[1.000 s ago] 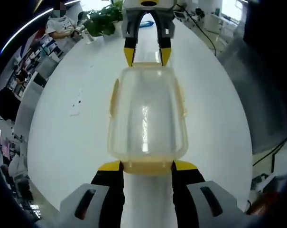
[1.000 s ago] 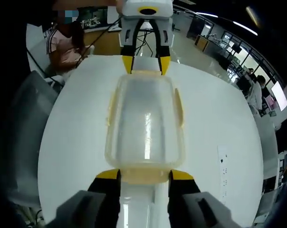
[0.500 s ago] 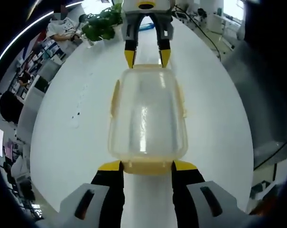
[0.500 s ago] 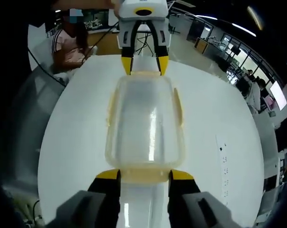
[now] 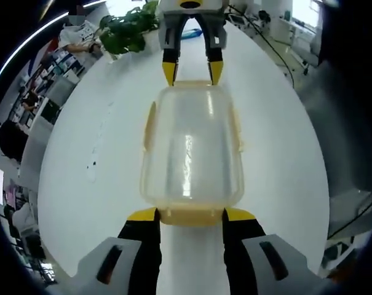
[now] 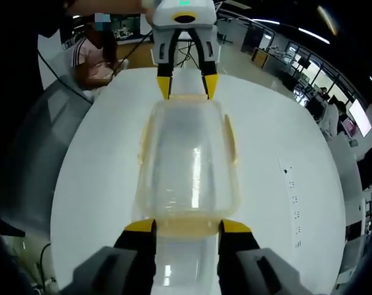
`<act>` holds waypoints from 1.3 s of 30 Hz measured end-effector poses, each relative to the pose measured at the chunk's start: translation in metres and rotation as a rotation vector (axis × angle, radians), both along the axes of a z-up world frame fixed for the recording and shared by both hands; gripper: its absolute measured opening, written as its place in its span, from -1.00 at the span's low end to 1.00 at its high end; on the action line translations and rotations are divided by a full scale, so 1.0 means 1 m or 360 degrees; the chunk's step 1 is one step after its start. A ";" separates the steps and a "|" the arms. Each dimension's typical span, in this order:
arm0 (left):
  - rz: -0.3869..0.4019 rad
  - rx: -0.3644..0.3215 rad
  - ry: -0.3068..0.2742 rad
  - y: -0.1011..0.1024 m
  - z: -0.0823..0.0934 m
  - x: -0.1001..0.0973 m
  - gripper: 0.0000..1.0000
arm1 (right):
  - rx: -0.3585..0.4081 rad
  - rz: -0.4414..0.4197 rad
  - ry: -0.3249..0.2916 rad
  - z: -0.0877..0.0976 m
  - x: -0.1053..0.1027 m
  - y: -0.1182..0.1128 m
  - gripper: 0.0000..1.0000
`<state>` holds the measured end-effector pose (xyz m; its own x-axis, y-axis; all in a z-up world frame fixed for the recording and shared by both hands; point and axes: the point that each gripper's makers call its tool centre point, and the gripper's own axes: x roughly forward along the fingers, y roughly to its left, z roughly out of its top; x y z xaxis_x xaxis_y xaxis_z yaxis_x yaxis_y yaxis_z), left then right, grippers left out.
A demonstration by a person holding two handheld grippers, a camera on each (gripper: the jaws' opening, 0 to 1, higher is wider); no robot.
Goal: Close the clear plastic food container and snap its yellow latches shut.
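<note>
While the background has slid a little over the last second, the clear container (image 5: pixel 190 150) keeps its place between both tools. At 6 o'clock in the left gripper view, the left tool (image 5: pixel 190 214) grips the near end latch; at 12 o'clock the right tool (image 5: pixel 190 72) pinches the far one. The side latches (image 6: pixel 230 139) look unsnapped, so the task seems unfinished on the white tabletop (image 6: pixel 284 141).

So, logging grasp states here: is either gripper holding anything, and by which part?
Both seem to: the left gripper and right gripper each straddle a yellow end latch of the clear container.
</note>
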<state>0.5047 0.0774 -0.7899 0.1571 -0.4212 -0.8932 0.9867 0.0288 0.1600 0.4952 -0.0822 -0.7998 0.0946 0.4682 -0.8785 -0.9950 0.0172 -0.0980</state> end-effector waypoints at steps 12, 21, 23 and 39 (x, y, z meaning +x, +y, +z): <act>-0.0027 0.0011 0.0023 -0.033 -0.001 0.001 -0.28 | 0.0009 -0.0027 0.0020 -0.002 -0.004 -0.032 -0.28; -0.0020 0.0004 0.0026 -0.051 -0.003 -0.002 -0.28 | -0.0019 -0.0019 0.0012 0.000 -0.005 -0.050 -0.28; -0.0022 0.0006 0.0026 -0.053 -0.003 -0.002 -0.28 | -0.0025 -0.0018 0.0010 0.001 -0.006 -0.053 -0.28; -0.0007 0.0011 0.0012 -0.073 -0.002 -0.001 -0.28 | -0.0038 -0.0020 0.0003 0.003 -0.005 -0.074 -0.28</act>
<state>0.5041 0.0045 -0.7918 0.1487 -0.4154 -0.8974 0.9880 0.0235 0.1528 0.4899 -0.1561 -0.7965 0.0986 0.4457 -0.8897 -0.9949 0.0271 -0.0967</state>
